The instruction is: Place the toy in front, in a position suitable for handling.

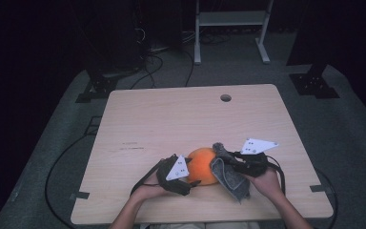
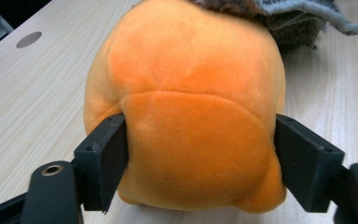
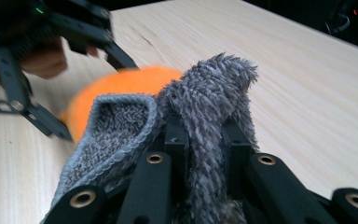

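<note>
Near desk [image 1: 171, 114] edge: left claw [image 2: 200, 154] clamped on round orange plush toy [image 1: 201, 165], right claw [image 3: 205, 140] pinching fuzzy grey cloth [image 1: 228, 174] against its right side; wiping apparently under way, extent unclear.

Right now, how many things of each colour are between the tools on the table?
Orange: 1, the plush toy
Grey: 1, the fuzzy cloth
Total: 2

one orange plush [image 1: 201, 165], one grey cloth [image 1: 228, 175]
</note>
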The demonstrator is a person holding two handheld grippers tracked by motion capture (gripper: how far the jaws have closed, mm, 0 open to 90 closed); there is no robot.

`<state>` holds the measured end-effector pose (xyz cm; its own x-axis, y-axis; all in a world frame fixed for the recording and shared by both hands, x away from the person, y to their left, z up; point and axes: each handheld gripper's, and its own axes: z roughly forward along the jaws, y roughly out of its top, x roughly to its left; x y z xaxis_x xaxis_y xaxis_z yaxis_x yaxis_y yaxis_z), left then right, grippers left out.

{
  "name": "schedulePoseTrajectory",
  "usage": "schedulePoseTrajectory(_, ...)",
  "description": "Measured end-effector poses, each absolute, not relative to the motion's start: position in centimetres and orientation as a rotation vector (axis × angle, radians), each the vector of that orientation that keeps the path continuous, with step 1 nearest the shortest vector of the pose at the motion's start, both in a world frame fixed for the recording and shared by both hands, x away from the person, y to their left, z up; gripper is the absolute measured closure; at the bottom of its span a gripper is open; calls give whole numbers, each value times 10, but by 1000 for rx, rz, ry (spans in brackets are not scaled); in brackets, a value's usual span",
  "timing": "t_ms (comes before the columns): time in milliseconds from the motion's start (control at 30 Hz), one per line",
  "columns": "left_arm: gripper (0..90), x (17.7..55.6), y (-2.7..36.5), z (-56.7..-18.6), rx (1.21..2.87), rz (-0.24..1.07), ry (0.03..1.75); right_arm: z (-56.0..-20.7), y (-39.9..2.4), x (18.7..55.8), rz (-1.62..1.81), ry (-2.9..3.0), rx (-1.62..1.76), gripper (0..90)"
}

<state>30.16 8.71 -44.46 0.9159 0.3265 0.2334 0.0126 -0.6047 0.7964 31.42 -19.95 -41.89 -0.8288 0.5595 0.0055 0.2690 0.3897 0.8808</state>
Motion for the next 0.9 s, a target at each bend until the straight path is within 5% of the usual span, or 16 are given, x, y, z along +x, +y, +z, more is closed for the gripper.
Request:
schedulePoseTrajectory(167, 76, 316, 87, -443, 2149, 324, 425, -433, -217, 311, 1424, 2360, 787, 761)
schedulePoseTrajectory(400, 242, 312, 83, -439, 2133, 349, 357, -417, -212, 289, 1397, 2351, 646, 760)
schedulePoseTrajectory(633, 268, 293, 71, -435, 2175, 508, 171, -392, -168, 283, 1398, 2411, 479, 760)
schedulePoseTrajectory(900, 244, 296, 77, -438, 2163, 455, 186, -396, -178, 301, 1383, 2405, 571, 762)
